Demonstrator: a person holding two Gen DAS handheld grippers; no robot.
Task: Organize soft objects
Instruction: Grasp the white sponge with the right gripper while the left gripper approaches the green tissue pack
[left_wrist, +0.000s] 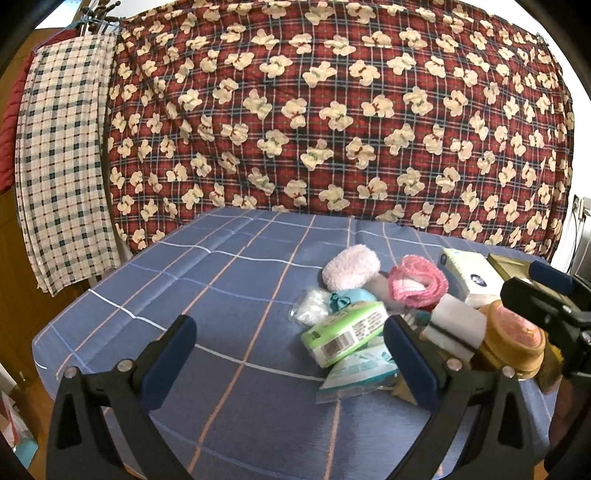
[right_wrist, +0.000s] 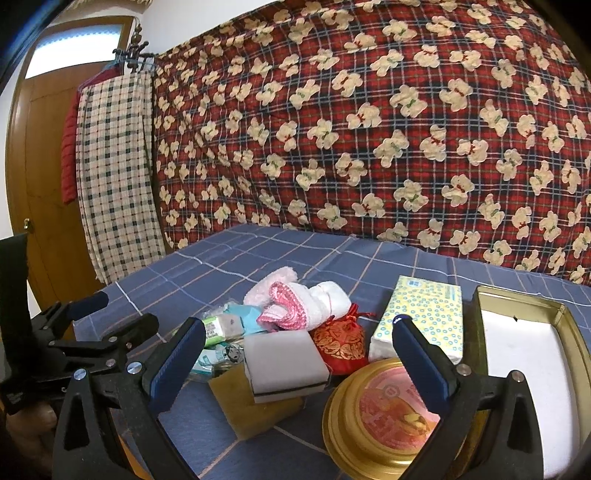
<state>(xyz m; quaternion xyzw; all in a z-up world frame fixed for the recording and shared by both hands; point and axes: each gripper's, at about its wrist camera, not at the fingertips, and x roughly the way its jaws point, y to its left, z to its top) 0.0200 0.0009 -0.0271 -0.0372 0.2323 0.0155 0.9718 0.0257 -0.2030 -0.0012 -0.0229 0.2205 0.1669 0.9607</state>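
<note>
white sponge (right_wrist: 286, 356) lies between the spread right gripper (right_wrist: 295, 354) fingers.

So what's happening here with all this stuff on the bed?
A person holds a two-finger claw in each hand above a blue checked sheet. Both the left claw and the right claw are open and hold nothing. A heap of small things waits in front: a pink fluffy cloth, a white sponge, a tissue pack, a round gold tin.
</note>
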